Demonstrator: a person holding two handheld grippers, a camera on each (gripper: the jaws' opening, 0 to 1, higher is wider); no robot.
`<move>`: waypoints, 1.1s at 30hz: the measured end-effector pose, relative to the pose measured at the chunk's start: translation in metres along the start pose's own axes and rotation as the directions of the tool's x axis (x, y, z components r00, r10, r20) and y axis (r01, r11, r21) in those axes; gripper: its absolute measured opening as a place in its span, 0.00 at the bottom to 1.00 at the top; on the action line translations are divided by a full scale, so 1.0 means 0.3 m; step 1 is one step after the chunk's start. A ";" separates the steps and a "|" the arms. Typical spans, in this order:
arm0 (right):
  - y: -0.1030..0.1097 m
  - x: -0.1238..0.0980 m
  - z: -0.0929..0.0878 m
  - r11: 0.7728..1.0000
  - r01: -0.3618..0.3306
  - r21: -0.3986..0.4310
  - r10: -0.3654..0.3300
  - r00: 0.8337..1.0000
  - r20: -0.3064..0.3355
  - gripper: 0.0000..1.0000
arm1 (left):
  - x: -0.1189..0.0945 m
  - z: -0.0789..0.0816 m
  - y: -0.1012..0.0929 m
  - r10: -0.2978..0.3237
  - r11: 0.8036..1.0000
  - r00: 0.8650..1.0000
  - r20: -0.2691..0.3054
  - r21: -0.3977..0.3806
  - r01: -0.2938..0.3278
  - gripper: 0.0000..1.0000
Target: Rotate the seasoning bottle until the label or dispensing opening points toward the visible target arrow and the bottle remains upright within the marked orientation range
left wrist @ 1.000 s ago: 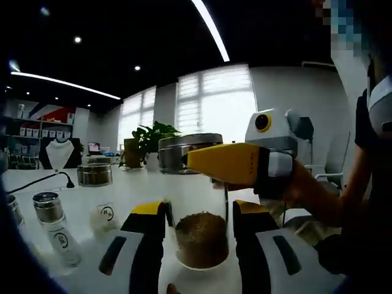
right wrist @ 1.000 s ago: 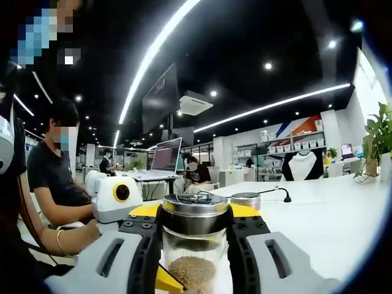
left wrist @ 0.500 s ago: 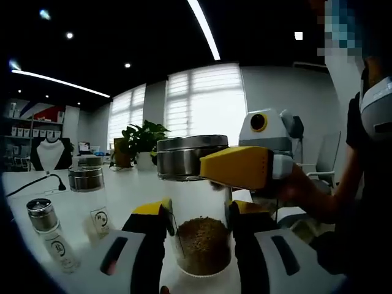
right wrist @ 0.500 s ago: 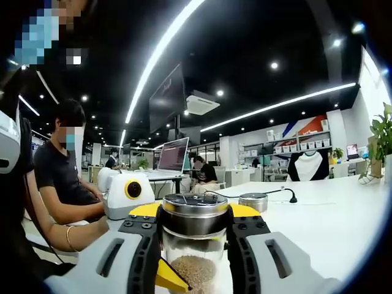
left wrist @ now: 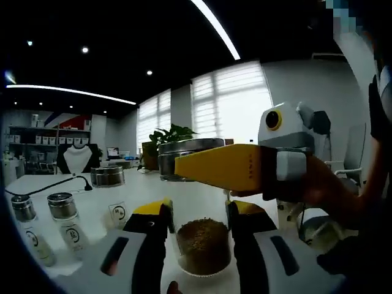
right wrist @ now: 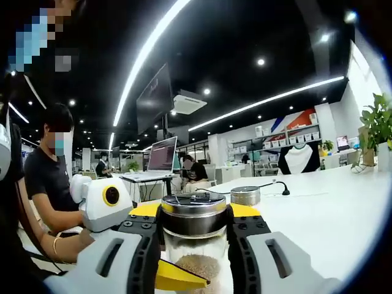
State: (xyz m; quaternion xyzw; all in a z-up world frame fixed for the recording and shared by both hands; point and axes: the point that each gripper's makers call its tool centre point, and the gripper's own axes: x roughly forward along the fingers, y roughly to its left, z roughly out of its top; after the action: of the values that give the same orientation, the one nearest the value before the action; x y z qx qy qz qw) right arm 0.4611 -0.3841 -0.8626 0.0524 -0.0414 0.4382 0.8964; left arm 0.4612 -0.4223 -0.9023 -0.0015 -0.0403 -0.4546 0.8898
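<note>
The seasoning bottle, a clear glass jar with brown granules in its lower part and a steel lid, stands upright on the white tabletop. The left tool has its two jaws pinching the glass low down, at the level of the granules. The right tool has its jaws pressed against the lid from either side; in the left gripper view its yellow jaw reaches across the lid from the right.

Further left on the tabletop stand two small bottles with steel caps and labels, a third labelled jar behind them, and a black cable. A potted plant sits near the bright, blind-covered windows. The ceiling is dark with long strip lights and spot lamps. Shelves with boxes line the far wall. A seated person in a black shirt and a laptop are at another desk.
</note>
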 end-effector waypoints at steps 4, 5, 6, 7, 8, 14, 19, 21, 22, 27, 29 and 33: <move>-0.011 0.008 -0.010 0.999 0.045 0.013 -0.045 0.999 -0.016 0.40 | 0.002 -0.010 0.016 0.095 0.995 0.995 -0.013 0.031 -0.094 0.43; -0.011 0.009 -0.010 0.999 0.052 0.012 -0.052 0.999 -0.015 0.40 | 0.000 -0.011 0.023 0.122 0.992 0.992 -0.014 0.024 -0.121 0.43; -0.013 0.011 -0.008 0.998 0.062 0.015 -0.061 0.998 -0.011 0.40 | -0.003 -0.006 0.023 0.151 0.988 0.988 -0.006 0.011 -0.151 0.43; -0.014 0.012 -0.005 0.997 0.072 0.020 -0.072 0.997 -0.005 0.40 | -0.004 -0.001 0.026 0.169 0.986 0.986 0.007 0.003 -0.169 0.43; -0.015 0.013 -0.001 0.997 0.080 0.023 -0.081 0.997 0.001 0.40 | -0.006 0.003 0.031 0.192 0.981 0.981 0.016 0.001 -0.192 0.43; -0.019 0.020 -0.003 0.988 0.153 0.014 -0.153 0.988 0.014 0.38 | -0.028 0.002 0.058 0.323 0.944 0.946 0.016 0.064 -0.323 0.43; -0.017 0.025 -0.021 0.981 0.195 -0.009 -0.195 0.981 0.007 0.39 | -0.028 -0.017 0.066 0.373 0.925 0.928 -0.003 0.075 -0.371 0.43; -0.014 0.026 -0.022 0.978 0.206 -0.007 -0.206 0.978 0.010 0.39 | -0.044 -0.013 0.071 0.413 0.908 0.911 0.002 0.075 -0.412 0.42; -0.012 0.027 -0.020 0.978 0.209 -0.006 -0.208 0.978 0.015 0.39 | -0.048 -0.011 0.074 0.430 0.900 0.903 0.010 0.078 -0.430 0.42; 0.009 0.046 -0.002 0.975 0.219 -0.042 -0.218 0.975 0.029 0.39 | -0.064 0.019 0.083 0.513 0.849 0.857 0.056 0.115 -0.516 0.42; 0.011 0.051 -0.003 0.972 0.226 -0.062 -0.225 0.974 0.023 0.39 | -0.067 0.020 0.088 0.520 0.846 0.852 0.055 0.106 -0.523 0.42; -0.004 0.053 -0.017 0.968 0.236 -0.080 -0.236 0.972 0.007 0.40 | -0.063 0.010 0.092 0.525 0.842 0.850 0.037 0.127 -0.525 0.42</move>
State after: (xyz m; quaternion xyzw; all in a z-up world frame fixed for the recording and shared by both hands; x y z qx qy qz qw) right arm 0.4720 -0.3719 -0.8658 0.0205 -0.0514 0.3264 0.9436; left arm 0.4721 -0.3907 -0.8996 0.0464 -0.0689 -0.1902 0.9782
